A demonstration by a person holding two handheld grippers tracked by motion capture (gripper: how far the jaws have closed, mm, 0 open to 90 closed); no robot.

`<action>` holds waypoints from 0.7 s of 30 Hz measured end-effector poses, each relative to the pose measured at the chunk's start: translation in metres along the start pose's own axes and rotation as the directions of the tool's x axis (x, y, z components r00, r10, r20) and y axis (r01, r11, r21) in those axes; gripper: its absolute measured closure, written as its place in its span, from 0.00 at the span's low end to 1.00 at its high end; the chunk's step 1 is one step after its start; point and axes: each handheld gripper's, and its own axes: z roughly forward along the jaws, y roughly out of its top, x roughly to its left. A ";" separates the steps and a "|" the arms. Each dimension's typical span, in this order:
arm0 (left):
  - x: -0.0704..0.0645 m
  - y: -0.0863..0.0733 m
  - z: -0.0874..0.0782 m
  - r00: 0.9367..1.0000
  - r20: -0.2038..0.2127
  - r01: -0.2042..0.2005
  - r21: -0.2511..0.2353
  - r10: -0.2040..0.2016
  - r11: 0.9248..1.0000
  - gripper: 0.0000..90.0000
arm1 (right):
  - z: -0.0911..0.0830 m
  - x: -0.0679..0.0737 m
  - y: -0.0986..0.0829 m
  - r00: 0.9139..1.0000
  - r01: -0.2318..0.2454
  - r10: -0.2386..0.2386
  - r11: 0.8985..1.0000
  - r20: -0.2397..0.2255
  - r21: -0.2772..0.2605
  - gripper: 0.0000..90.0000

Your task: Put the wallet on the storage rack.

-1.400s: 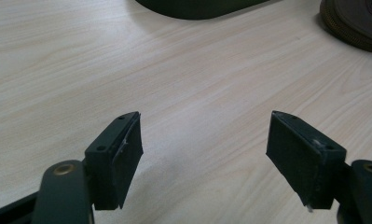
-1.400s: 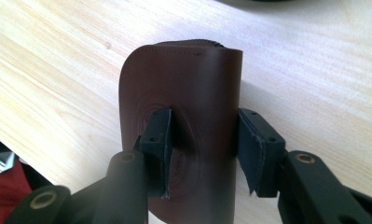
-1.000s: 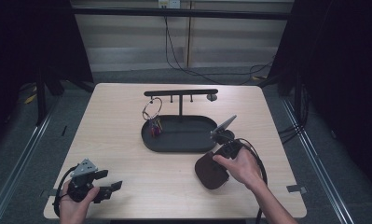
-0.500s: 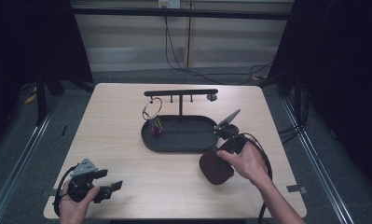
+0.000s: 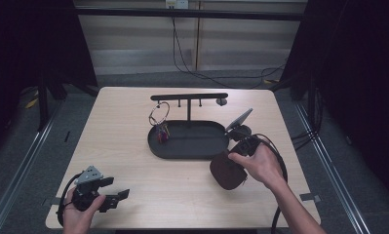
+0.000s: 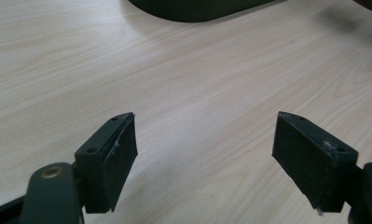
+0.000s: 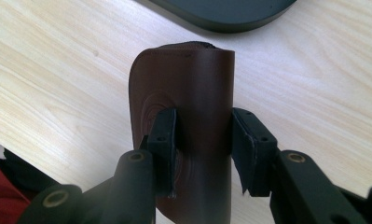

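Right gripper view shows the right gripper (image 7: pixel 200 144) clamped on a brown leather pouch (image 7: pixel 188 93), one jaw on each side, above the table (image 7: pixel 58 70). High view puts the pouch at five o'clock of the black tray (image 5: pixel 192 146). The left gripper (image 6: pixel 204 158) gapes wide, holding nothing.

The pouch (image 7: pixel 188 126) is dark brown leather with faint ring-shaped marks pressed into its face. The desk (image 5: pixel 133 122) is pale beige wood with fine straight grain. The oval tray (image 5: pixel 192 141) and its stand (image 5: pixel 188 97) are matte black. The right gripper (image 7: pixel 202 140) and left gripper (image 6: pixel 204 154) are black, with brass-coloured rivets.
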 end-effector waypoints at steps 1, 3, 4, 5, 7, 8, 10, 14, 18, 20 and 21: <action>0.000 0.000 -0.001 1.000 0.003 0.000 0.003 0.000 1.000 0.24 | -0.001 0.000 0.001 1.000 0.003 -0.003 1.000 0.000 0.000 0.70; 0.000 0.000 0.000 1.000 -0.010 -0.004 0.004 0.004 1.000 0.24 | -0.005 0.000 0.003 1.000 -0.007 0.007 1.000 -0.002 -0.005 0.70; 0.000 0.000 0.000 1.000 -0.009 -0.006 0.007 0.006 1.000 0.24 | -0.006 -0.001 0.004 1.000 -0.003 0.003 1.000 -0.001 -0.011 0.70; 0.000 0.000 0.000 1.000 -0.008 0.002 -0.001 -0.002 1.000 0.24 | -0.008 -0.001 0.005 1.000 -0.002 0.002 1.000 0.003 -0.012 0.70; -0.001 0.001 0.000 1.000 -0.010 -0.008 0.000 0.008 1.000 0.24 | -0.011 -0.002 0.007 1.000 -0.002 0.002 1.000 0.005 -0.009 0.70; -0.002 0.001 0.001 1.000 -0.005 -0.002 -0.005 0.002 1.000 0.24 | -0.012 -0.002 0.009 1.000 0.000 0.000 1.000 0.011 -0.011 0.69; -0.002 0.001 0.001 1.000 -0.003 -0.008 -0.001 0.008 1.000 0.24 | -0.015 -0.002 0.011 1.000 -0.011 0.011 1.000 0.005 -0.010 0.70; -0.003 0.001 0.003 1.000 0.005 -0.011 0.007 0.011 1.000 0.24 | -0.020 -0.005 0.017 1.000 -0.016 0.016 1.000 0.008 -0.018 0.69; -0.001 0.001 0.001 1.000 0.007 -0.007 0.010 0.007 1.000 0.24 | -0.026 -0.007 0.022 1.000 -0.016 0.016 1.000 0.008 -0.023 0.69; -0.001 0.001 0.001 1.000 0.009 -0.003 0.010 0.003 1.000 0.24 | -0.028 -0.008 0.024 1.000 -0.020 0.020 0.999 0.012 -0.027 0.69; -0.001 0.001 0.001 1.000 0.003 -0.001 0.006 0.001 1.000 0.24 | -0.030 -0.009 0.026 1.000 -0.023 0.024 0.999 0.012 -0.032 0.69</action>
